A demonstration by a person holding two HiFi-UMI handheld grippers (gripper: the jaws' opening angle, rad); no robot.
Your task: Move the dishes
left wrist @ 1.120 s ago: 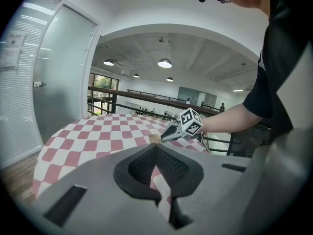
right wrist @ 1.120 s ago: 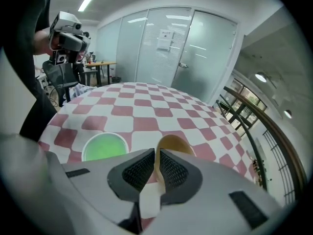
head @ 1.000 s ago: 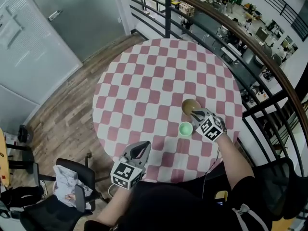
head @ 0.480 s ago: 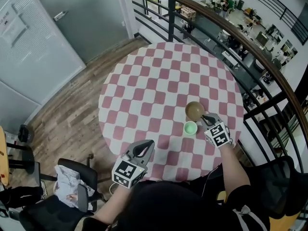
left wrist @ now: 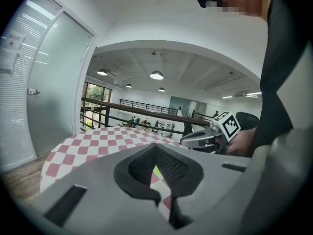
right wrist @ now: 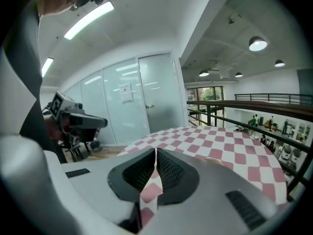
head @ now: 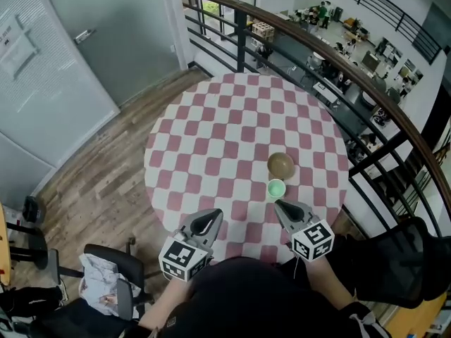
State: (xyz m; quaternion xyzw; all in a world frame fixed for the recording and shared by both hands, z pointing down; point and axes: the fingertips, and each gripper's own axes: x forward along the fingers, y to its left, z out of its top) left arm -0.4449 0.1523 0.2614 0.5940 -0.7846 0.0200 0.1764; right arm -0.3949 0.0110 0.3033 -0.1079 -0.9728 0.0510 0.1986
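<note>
Rig: left gripper (head: pixel 211 217) and right gripper (head: pixel 280 206) have grey moulded shells, with tapered fingers (left wrist: pixel 93 185) lined with black mesh-textured pads (left wrist: pixel 139 166). Each carries a white cube (head: pixel 184 258) with black square markers. Person wears a black top (head: pixel 246 301).

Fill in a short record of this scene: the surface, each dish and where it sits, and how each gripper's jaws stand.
surface: round table with a pink-and-white checked cloth
dish 1: brown bowl, upright, on the table's right part
dish 2: small green cup, close beside the bowl on the person's side
left gripper: jaws together, nothing held, at the table's near edge
right gripper: jaws together, nothing held, tips just short of the green cup
dishes held: none
</note>
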